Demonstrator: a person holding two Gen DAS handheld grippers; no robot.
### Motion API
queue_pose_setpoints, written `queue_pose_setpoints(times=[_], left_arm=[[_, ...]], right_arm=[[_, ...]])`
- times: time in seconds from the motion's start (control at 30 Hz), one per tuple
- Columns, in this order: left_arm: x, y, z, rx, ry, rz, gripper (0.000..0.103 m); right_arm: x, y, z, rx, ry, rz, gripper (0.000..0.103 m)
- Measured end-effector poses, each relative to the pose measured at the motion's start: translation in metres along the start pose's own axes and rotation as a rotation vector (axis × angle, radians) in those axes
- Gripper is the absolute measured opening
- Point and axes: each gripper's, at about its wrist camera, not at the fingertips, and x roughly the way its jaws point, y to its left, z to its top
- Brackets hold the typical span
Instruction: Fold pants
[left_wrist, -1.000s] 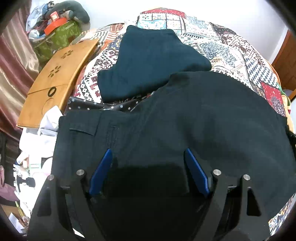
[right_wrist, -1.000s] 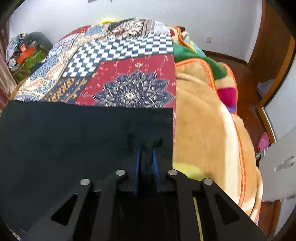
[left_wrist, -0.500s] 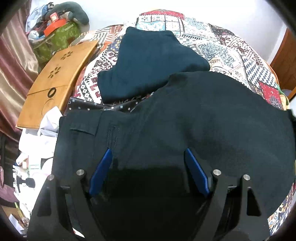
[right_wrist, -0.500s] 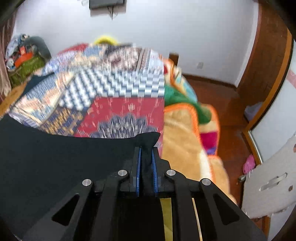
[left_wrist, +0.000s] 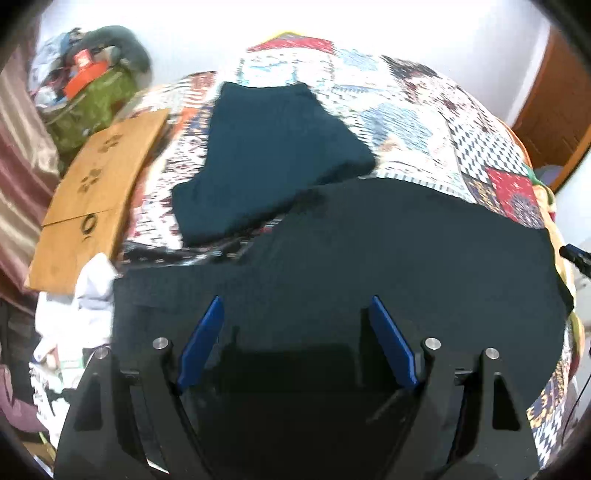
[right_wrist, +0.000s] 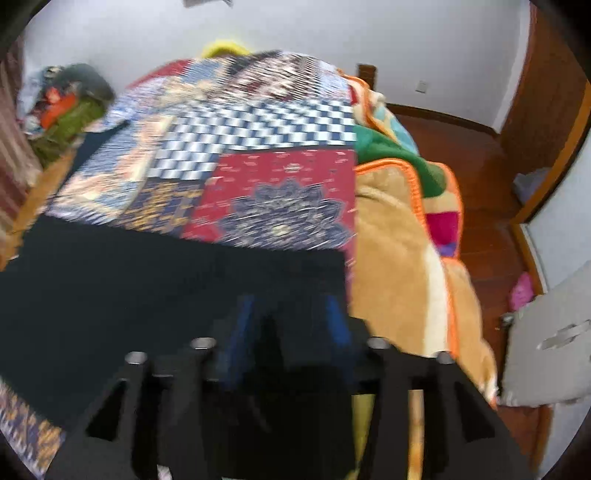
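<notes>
On top of the bed with the patchwork quilt of many colours (left_wrist: 424, 122), the left wrist view shows the black pants (left_wrist: 388, 266) spread flat, close under the camera. Beyond them lies a dark blue-green folded cloth (left_wrist: 273, 147), whose near edge meets the pants. At the far left sits a green bag (left_wrist: 96, 99) with a red and orange thing and other stuff piled on top; what is inside is too blurry to tell. A flat brown wooden board with flower cut-outs (left_wrist: 96, 192) rests beside the bed, and white cloth and papers (left_wrist: 74, 314) lie below it. The left gripper (left_wrist: 295, 332) points steeply down over the pants with its blue fingers (left_wrist: 201, 343) wide apart; the pants lie between them and nothing is pinched. From the right wrist view, blurry with motion, the pants (right_wrist: 129, 295) cover the near left part of the quilt (right_wrist: 258, 155), and their corner ends just beside a fuzzy tan blanket with orange trim (right_wrist: 399, 258). The right gripper (right_wrist: 290, 328) also tilts down, and its jaws have just been opening. The pants' corner lies between the blue fingers (right_wrist: 338, 325), which stand partly apart and do not squeeze it.
</notes>
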Motion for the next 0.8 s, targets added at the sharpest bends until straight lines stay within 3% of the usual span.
queue_pose_setpoints(times=[0.1, 0.2, 0.27, 0.33, 0.53, 0.8], left_arm=[[0.016, -0.022, 0.001, 0.050, 0.034, -0.009, 0.081], [0.019, -0.037, -0.002, 0.100, -0.020, 0.058, 0.085], [0.018, -0.038, -0.002, 0.116, -0.027, 0.075, 0.086], [0.017, -0.033, -0.004, 0.094, -0.016, 0.055, 0.086], [0.005, -0.025, -0.017, 0.039, -0.002, 0.000, 0.086], [0.001, -0.073, -0.008, 0.174, 0.012, -0.043, 0.086]], right_arm=[[-0.002, 0.014, -0.026, -0.009, 0.015, 0.040, 0.050], [0.011, 0.022, -0.048, 0.021, 0.071, 0.064, 0.049], [0.008, 0.023, -0.063, 0.038, 0.050, 0.053, 0.050], [-0.001, 0.023, -0.072, 0.055, 0.033, 0.038, 0.050], [-0.028, 0.001, -0.089, 0.225, 0.017, 0.116, 0.051], [-0.029, -0.011, -0.117, 0.373, 0.025, 0.170, 0.051]])
